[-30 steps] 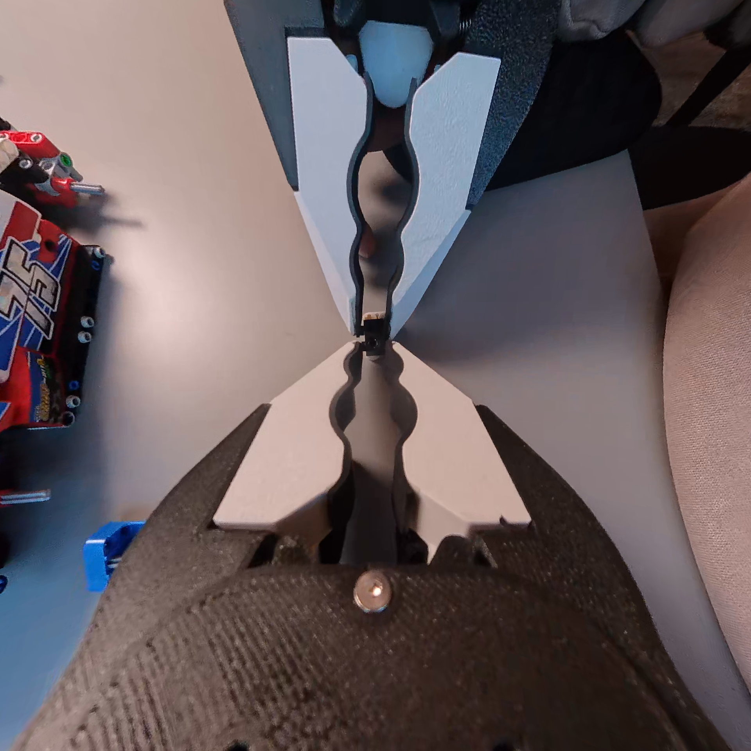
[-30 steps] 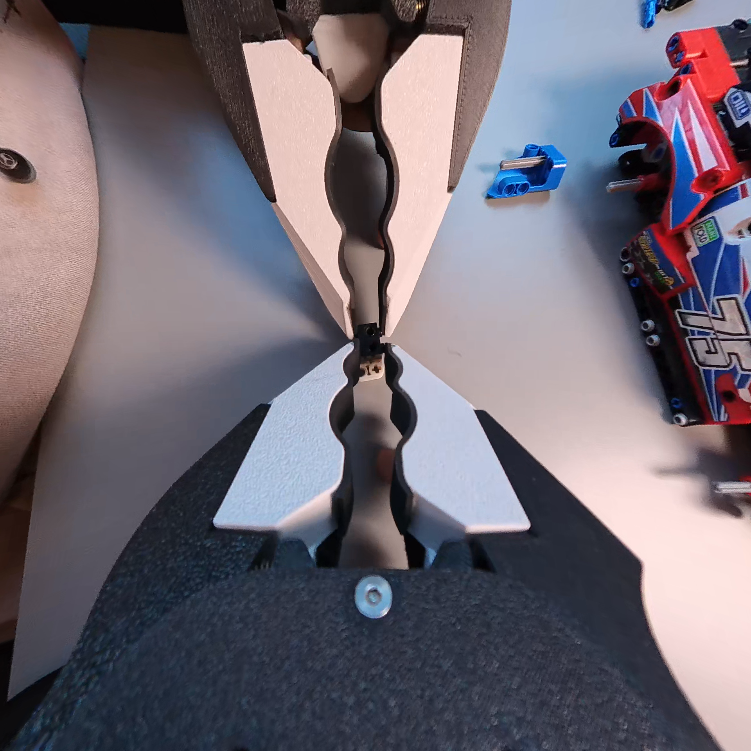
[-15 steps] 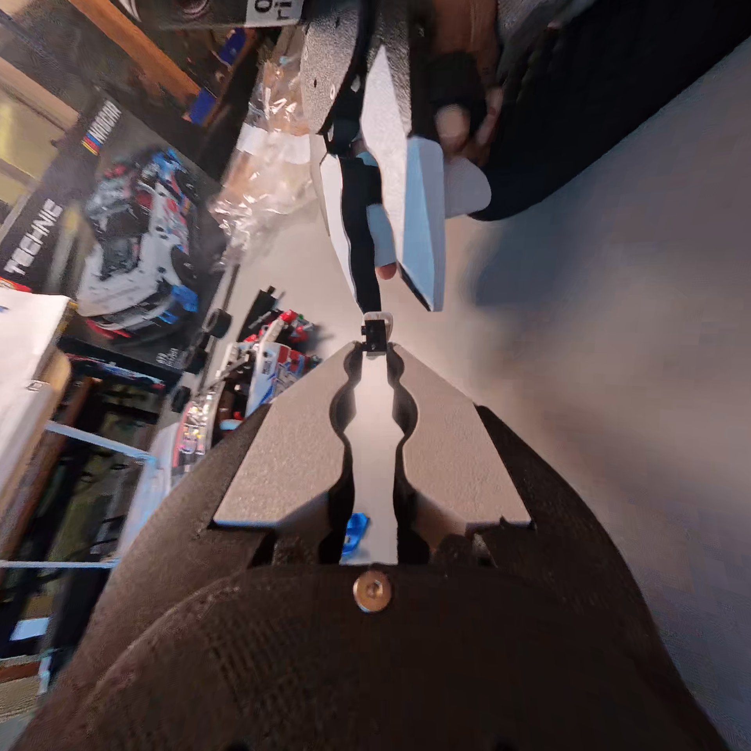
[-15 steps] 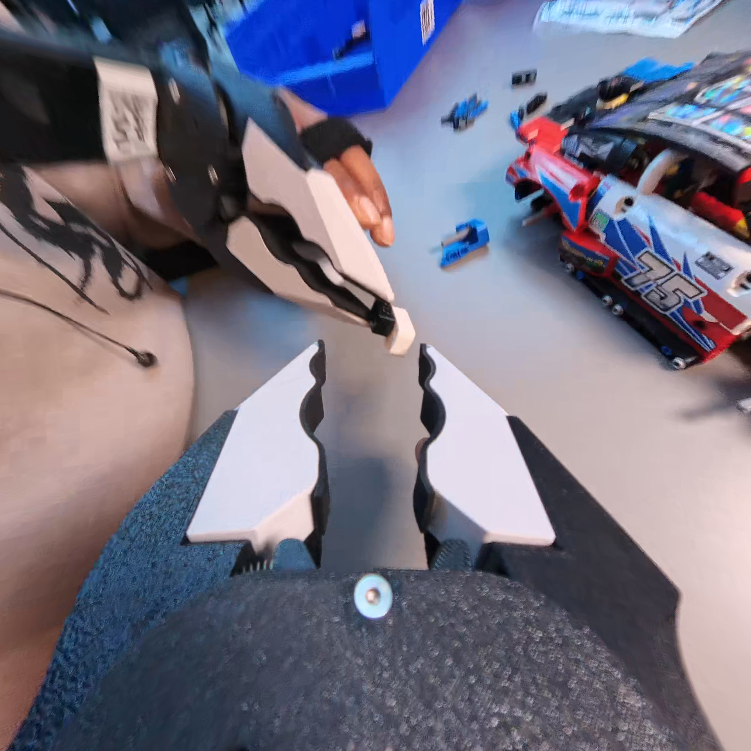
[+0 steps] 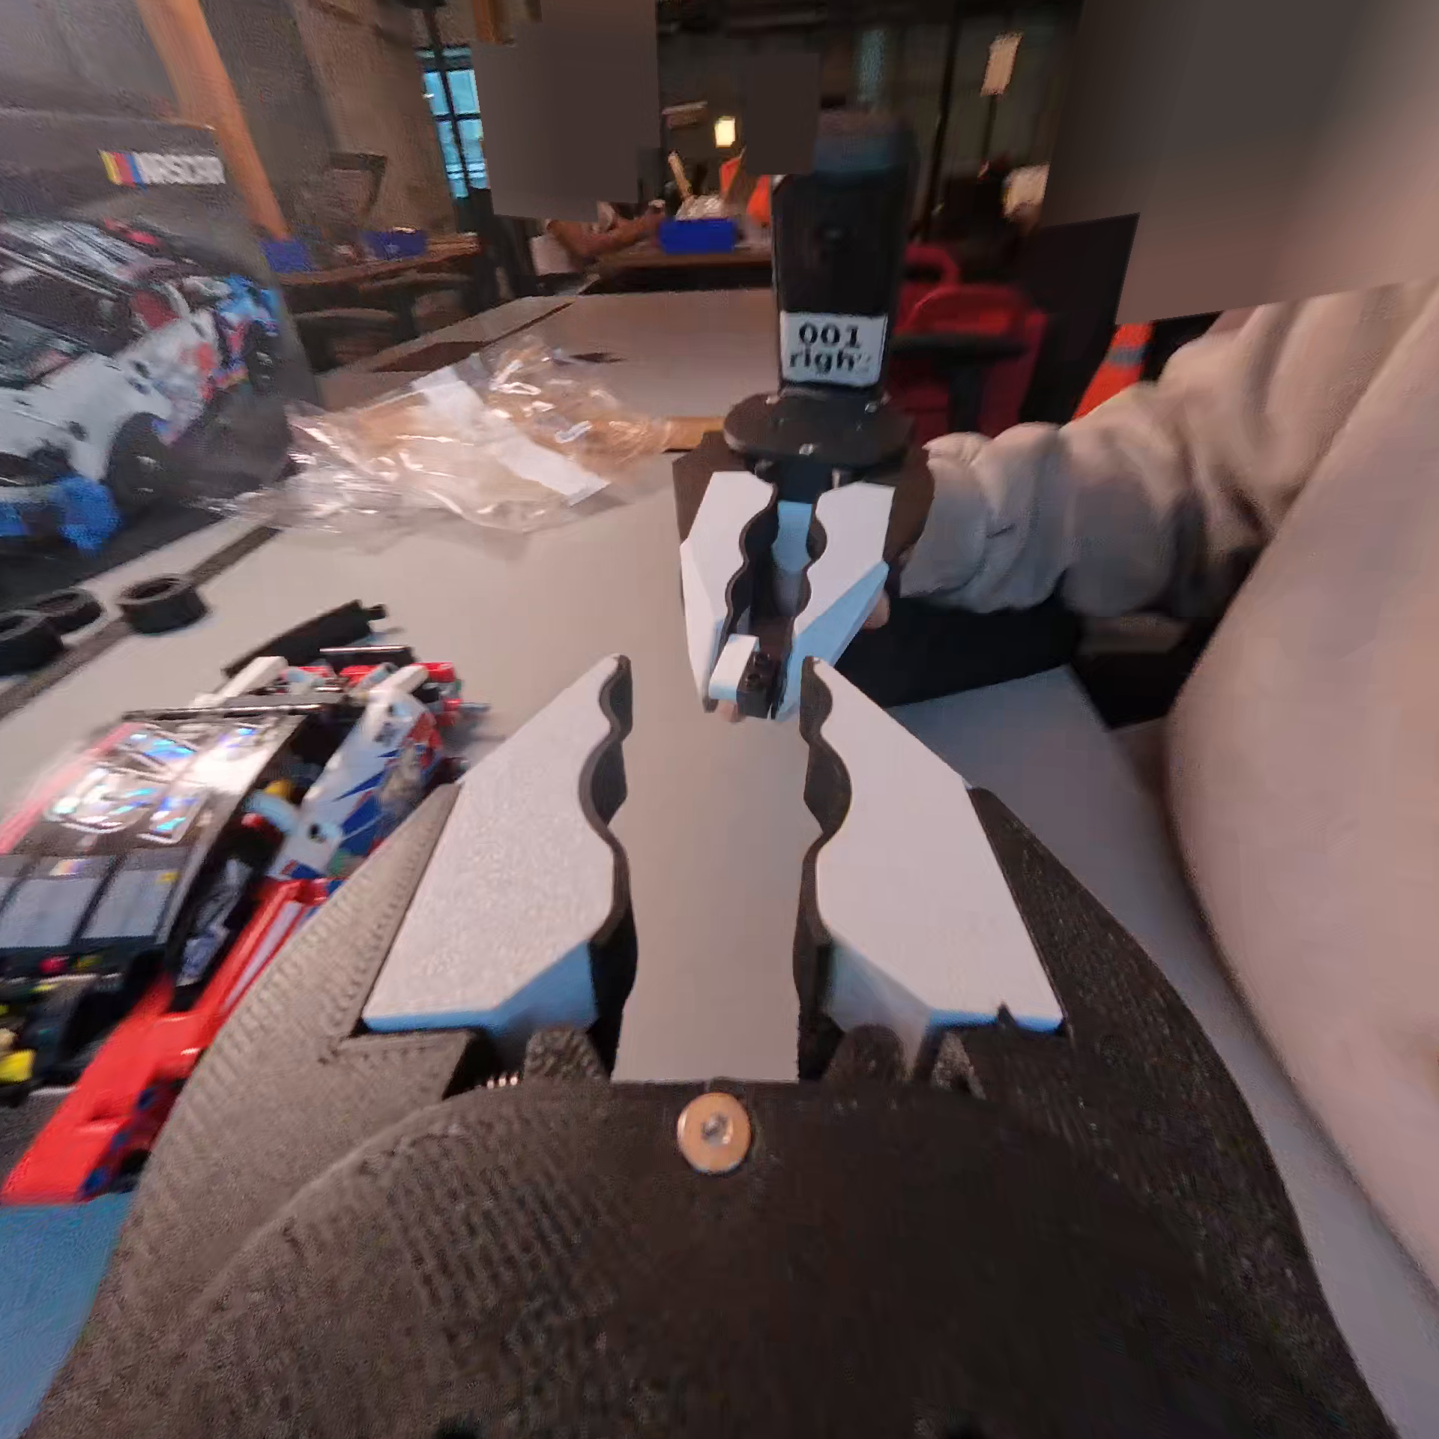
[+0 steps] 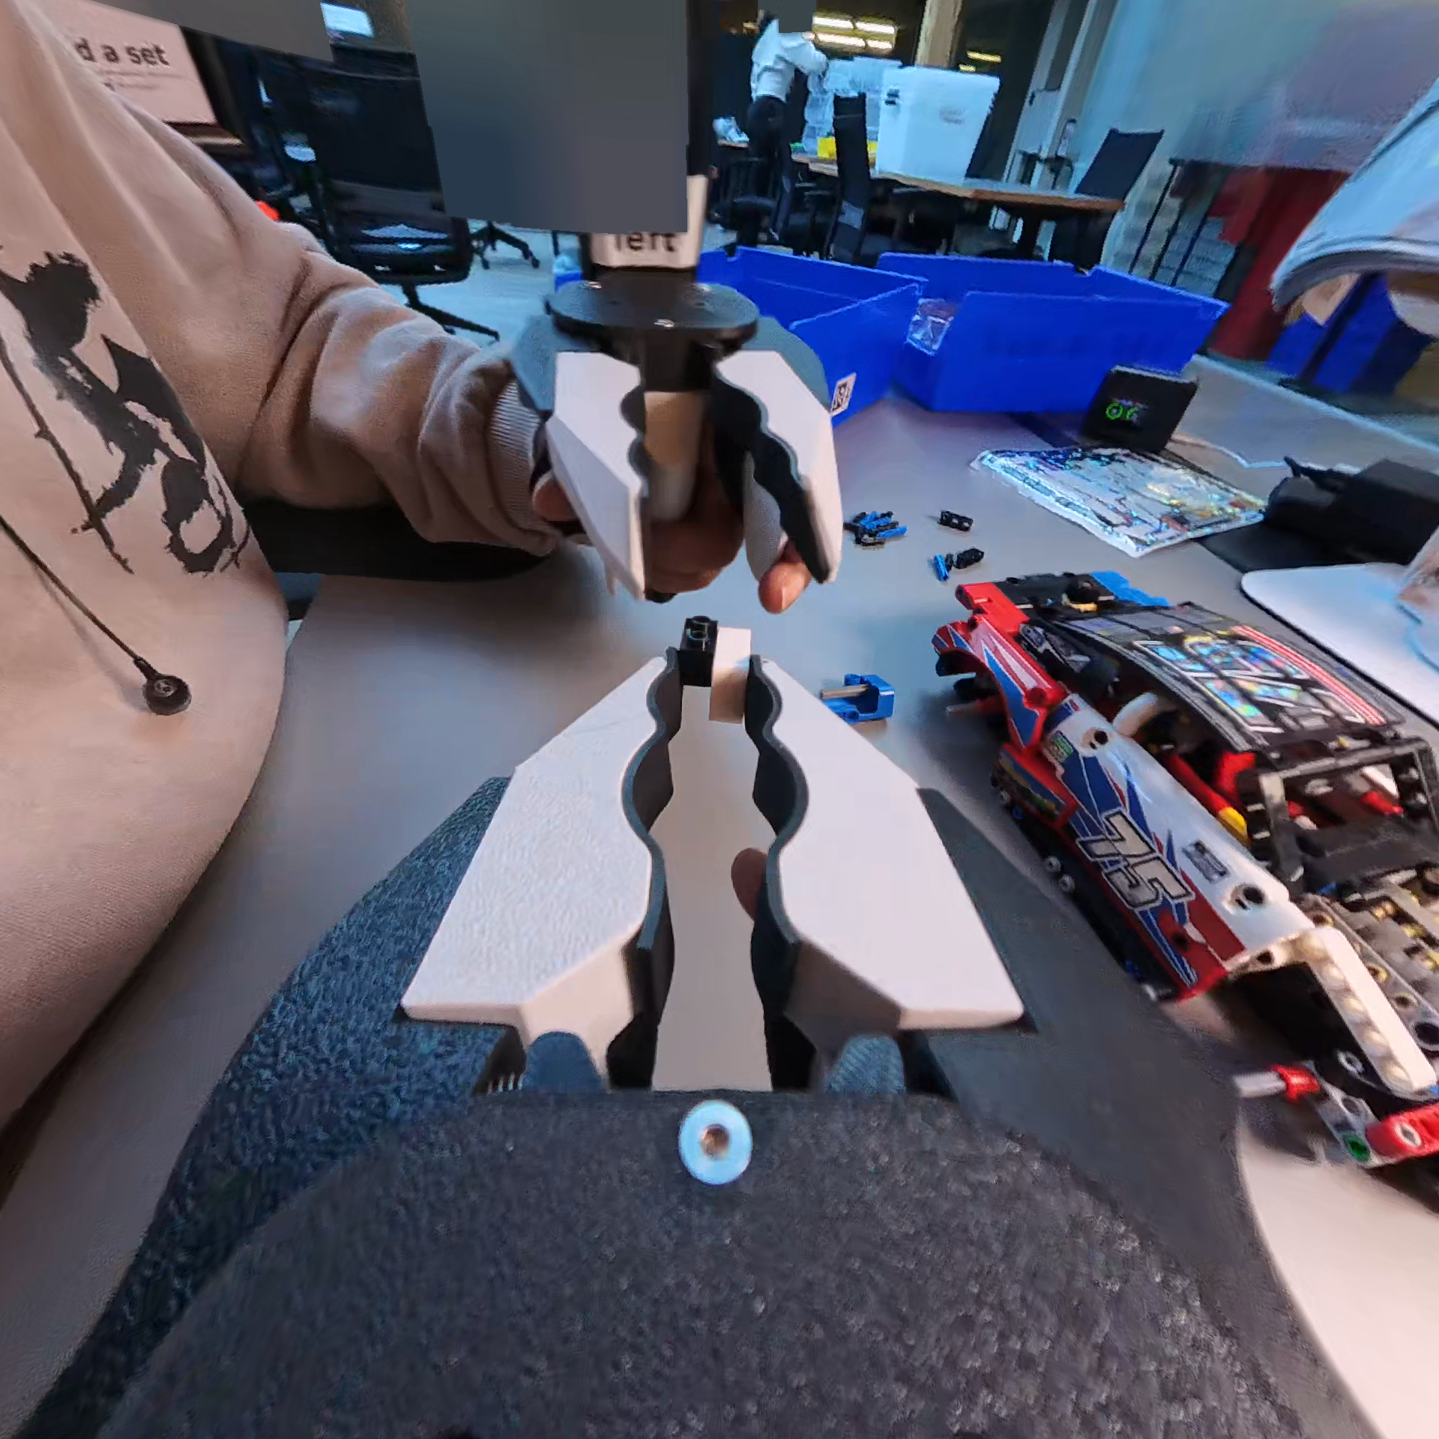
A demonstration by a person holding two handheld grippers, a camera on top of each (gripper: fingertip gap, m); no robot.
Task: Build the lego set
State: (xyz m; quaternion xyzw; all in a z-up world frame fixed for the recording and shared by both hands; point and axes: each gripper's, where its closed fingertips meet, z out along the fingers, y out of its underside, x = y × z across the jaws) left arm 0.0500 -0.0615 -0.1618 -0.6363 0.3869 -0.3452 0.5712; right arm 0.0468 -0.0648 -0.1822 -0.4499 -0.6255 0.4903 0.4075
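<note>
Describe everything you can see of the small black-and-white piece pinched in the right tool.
The small piece is two parts pressed together: a black block with a stud on top and a smooth, plain white block beside it, both looking like hard plastic. It is clamped upright at the very tips of the right tool, held above the grey table and touching nothing else. The left tool hangs open just beyond it, apart from it.

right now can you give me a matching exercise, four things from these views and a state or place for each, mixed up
Things:
1. left tool
2. right tool
3. small blue piece
4. black tyres

States or places:
A. on the table beside the red car's nose
B. open, holding nothing
C. on the table by the set's box
D. shut on the small black and white piece

Pairs: 1-B, 2-D, 3-A, 4-C
</note>
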